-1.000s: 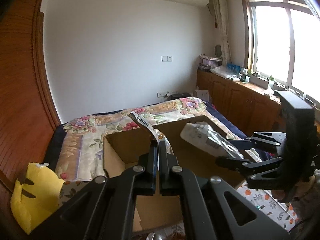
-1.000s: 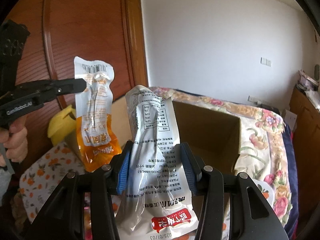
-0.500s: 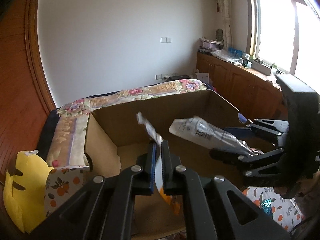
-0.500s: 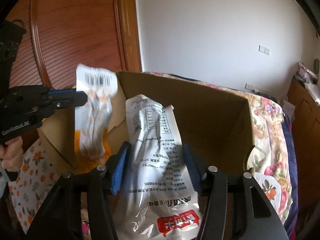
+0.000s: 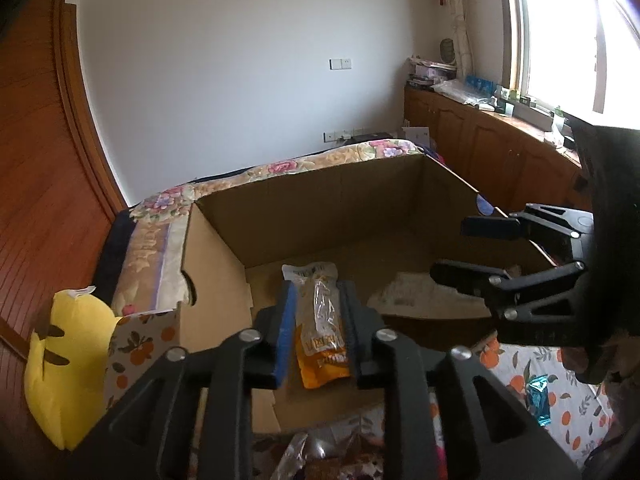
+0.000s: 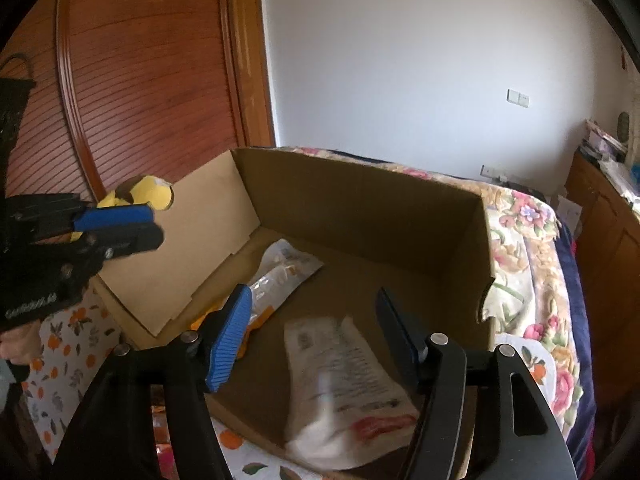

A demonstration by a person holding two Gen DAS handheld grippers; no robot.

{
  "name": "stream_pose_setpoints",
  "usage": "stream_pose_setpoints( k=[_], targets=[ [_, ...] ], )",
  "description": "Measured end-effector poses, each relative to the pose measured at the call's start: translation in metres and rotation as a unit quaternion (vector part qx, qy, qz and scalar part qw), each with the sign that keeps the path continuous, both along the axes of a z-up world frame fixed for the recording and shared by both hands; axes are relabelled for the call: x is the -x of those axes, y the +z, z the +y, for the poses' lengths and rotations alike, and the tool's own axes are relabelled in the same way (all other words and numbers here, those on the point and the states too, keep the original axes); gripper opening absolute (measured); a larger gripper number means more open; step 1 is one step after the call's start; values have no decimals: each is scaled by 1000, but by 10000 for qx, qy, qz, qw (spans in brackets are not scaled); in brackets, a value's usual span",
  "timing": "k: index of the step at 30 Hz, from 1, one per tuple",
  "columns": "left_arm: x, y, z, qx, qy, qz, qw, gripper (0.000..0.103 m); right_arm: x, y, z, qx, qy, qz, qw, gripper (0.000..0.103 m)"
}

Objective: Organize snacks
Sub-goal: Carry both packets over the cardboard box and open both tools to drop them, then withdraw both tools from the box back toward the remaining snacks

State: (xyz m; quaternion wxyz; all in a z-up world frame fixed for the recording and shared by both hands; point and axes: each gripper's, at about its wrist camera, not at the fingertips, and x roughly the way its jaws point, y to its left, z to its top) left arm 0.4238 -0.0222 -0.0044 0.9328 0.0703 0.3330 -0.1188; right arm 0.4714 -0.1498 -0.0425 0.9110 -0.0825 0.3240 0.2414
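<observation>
Lying on the floor of one cardboard box (image 6: 360, 216) now are two snack packets, orange (image 5: 320, 320) and white (image 6: 344, 380), both clamped a second ago, with left gripper (image 5: 318, 308) and right gripper (image 6: 314, 332) just opened, jaws apart.

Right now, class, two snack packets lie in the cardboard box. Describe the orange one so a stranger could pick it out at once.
Find the big open cardboard box on the flowery bed. On its floor, along the side wall with the cut-out handle, lies the orange snack packet. Its clear top and orange bottom set it apart from the white printed packet beside it.
</observation>
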Motion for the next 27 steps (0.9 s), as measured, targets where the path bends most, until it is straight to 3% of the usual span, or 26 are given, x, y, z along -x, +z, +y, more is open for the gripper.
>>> stream_pose_setpoints(
  k=[8, 14, 19, 27],
  targets=[
    [31, 14, 6, -1, 152, 145, 9998, 32, 22, 9, -3, -36, -28, 13, 10000, 66],
    [53, 11, 2, -257, 286, 374, 9986, 32, 45, 13, -4, 36, -19, 12, 10000, 66],
    [78, 16, -1, -130, 252, 154, 9995, 32, 68, 13, -6, 78, 11, 13, 10000, 66],
    [108, 16, -6, -420, 276, -236, 9985, 32, 95, 8, -12, 175, 9, 67, 9998, 66]
  ],
)
